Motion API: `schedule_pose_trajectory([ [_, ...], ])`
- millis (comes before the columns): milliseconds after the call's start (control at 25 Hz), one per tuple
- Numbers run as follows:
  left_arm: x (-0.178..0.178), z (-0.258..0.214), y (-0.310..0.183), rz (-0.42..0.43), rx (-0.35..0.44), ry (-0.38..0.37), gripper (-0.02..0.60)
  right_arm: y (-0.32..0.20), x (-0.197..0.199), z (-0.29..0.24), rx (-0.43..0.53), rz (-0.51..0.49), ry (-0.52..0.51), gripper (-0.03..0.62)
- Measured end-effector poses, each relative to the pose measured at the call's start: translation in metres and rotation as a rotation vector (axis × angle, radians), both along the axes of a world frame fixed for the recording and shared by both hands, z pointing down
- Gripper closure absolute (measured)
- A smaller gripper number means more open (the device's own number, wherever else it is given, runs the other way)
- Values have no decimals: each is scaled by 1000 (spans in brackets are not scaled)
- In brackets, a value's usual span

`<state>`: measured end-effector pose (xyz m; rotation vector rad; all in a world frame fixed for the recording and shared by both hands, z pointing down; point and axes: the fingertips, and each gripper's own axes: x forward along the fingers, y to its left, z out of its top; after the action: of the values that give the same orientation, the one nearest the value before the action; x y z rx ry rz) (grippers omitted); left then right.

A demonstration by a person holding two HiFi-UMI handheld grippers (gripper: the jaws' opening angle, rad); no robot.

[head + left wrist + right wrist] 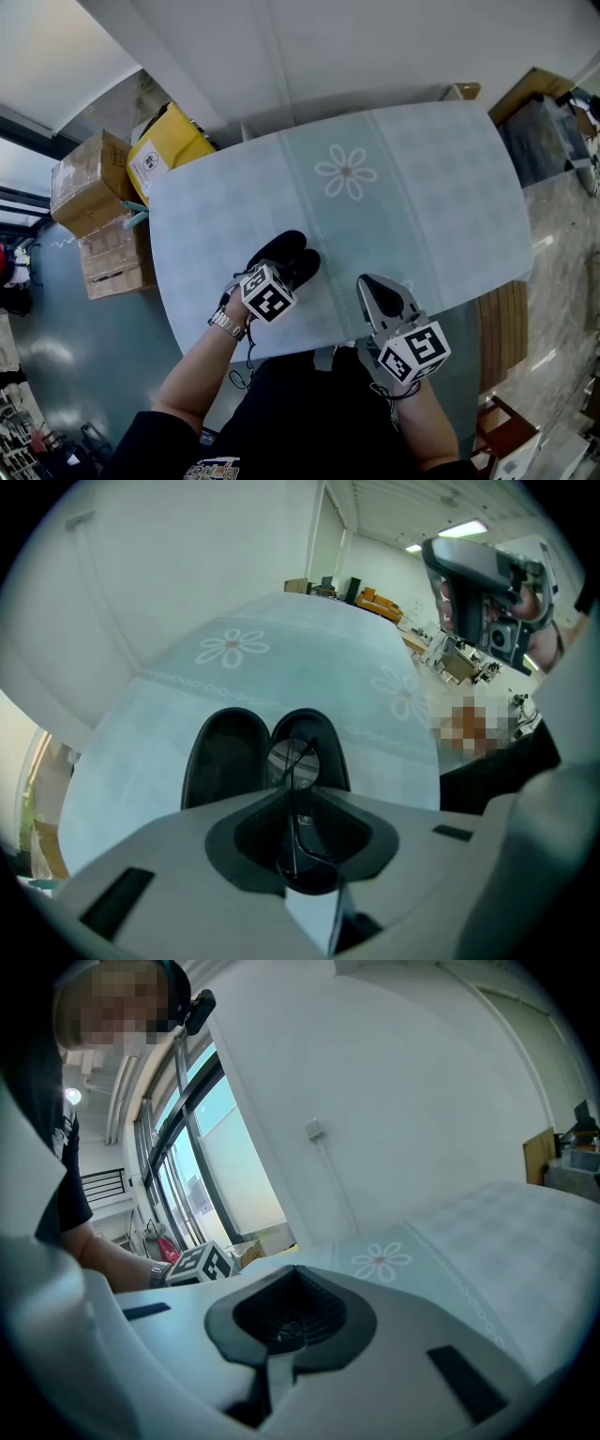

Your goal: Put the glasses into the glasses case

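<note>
**A:** Where are the thin dark-framed glasses (293, 761)?

**B:** The left gripper (292, 799) has them pinched. Its jaws are closed down to the width of the frame. One round lens shows just past the tips, over the half of the open black oval glasses case (225, 757) that lies on the right in the left gripper view. I cannot tell whether the lens touches the lining.

**A:** And from the head view?

**B:** The glasses are hidden there. The left gripper's marker cube (269, 292) covers the near part of the case, which lies on the pale blue-green flowered table (422, 187) near its front edge.

**A:** The right gripper (292, 1279)?

**B:** Its jaws are pressed together with nothing between them, and it is held off to the side of the case by the table's near edge.
</note>
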<state>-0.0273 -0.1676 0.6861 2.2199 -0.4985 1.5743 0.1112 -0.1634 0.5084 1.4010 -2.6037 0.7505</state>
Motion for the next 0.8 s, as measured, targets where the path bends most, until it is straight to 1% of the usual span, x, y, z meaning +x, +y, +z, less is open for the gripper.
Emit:
schedule_pose_trajectory([
  [80,0,-4,0,-13,14,1,483,2,2,-1,4,-5,-6,571],
  [280,2,-20,2,-70,58,14,485,8,7,-7,20,-28,-20,571],
  [400,2,-35,6,-123,87,45,485,14,8,-13,38,-50,-21,571],
  [480,2,-48,7,-173,118,82,486,17,9,-17,48,-66,-25,571],
  [520,3,-58,7,-205,140,114,486,19,9,-20,55,-75,-27,571],
  [560,5,-70,7,-243,166,162,494,21,9,-24,62,-85,-27,571],
  [600,8,-84,7,-287,194,227,526,24,9,-28,68,-96,-25,571],
  [640,12,-100,7,-332,221,304,539,27,10,-31,74,-108,-23,571],
  [720,18,-135,8,-420,281,461,551,33,10,-36,86,-137,-17,571],
  [800,18,-166,13,-490,356,572,554,37,10,-42,104,-168,-10,571],
])
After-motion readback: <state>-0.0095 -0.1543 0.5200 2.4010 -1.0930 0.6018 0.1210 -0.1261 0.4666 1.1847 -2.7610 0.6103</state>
